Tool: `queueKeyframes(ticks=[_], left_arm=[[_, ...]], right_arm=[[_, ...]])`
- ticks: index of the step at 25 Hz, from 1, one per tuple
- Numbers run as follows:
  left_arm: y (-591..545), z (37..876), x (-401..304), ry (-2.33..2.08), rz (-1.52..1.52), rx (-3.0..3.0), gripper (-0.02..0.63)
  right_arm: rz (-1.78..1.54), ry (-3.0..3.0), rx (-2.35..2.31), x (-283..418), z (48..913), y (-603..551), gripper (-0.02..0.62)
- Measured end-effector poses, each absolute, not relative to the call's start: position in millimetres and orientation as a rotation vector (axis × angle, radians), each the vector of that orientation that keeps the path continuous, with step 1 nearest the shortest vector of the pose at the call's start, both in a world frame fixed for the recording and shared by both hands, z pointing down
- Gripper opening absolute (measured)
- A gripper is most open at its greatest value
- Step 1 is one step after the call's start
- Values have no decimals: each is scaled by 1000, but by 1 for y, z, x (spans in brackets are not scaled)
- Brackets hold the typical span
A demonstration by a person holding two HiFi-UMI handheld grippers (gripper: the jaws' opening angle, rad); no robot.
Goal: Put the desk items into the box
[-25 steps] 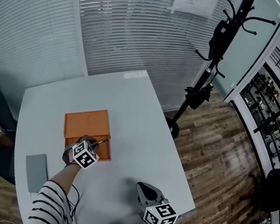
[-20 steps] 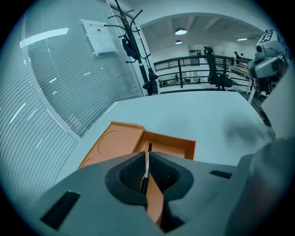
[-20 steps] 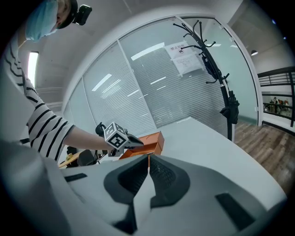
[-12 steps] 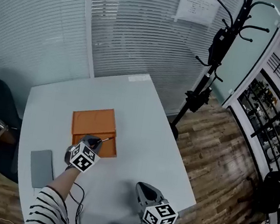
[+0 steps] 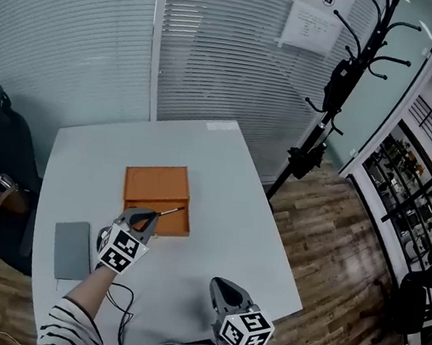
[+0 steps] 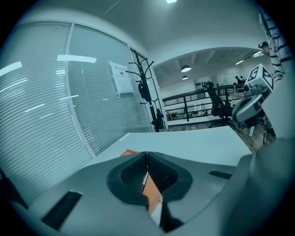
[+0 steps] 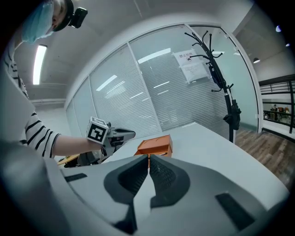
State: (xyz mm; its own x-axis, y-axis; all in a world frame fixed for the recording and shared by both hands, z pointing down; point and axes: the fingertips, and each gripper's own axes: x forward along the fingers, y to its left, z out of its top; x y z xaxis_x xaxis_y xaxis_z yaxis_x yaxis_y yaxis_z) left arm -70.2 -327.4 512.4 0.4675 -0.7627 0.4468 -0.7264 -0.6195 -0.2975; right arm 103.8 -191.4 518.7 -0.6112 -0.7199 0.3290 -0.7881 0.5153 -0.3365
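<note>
An orange box (image 5: 156, 187) sits mid-table, also seen in the right gripper view as the orange box (image 7: 155, 145). My left gripper (image 5: 148, 216) is at the box's near edge, shut on a thin pen (image 5: 173, 212) that pokes out over the box's front part. In the left gripper view the left gripper (image 6: 147, 156) has its jaws pressed together, with orange showing below them. My right gripper (image 5: 229, 292) is low near the table's front edge, shut and empty; its own view shows the right gripper (image 7: 149, 157) pointing at the box.
A flat grey pad (image 5: 72, 249) lies on the white table (image 5: 233, 218) left of my left arm, with a black cable (image 5: 114, 299) beside it. A black chair (image 5: 4, 147) stands left of the table. A coat stand (image 5: 334, 97) stands beyond the right edge.
The head view has shifted, so the table sits further right. My left gripper has drawn back a little from over the box toward its near edge, the pen still in it. The right gripper is unmoved.
</note>
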Motion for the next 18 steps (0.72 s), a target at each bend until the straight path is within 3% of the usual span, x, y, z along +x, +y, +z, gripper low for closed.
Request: queueKeyframes(ticks=[18], left_arm=[[-201,458,-103,1328,-501,-2748,23]], right_arm=[[618,-2601,1447,73,499,-144,28]])
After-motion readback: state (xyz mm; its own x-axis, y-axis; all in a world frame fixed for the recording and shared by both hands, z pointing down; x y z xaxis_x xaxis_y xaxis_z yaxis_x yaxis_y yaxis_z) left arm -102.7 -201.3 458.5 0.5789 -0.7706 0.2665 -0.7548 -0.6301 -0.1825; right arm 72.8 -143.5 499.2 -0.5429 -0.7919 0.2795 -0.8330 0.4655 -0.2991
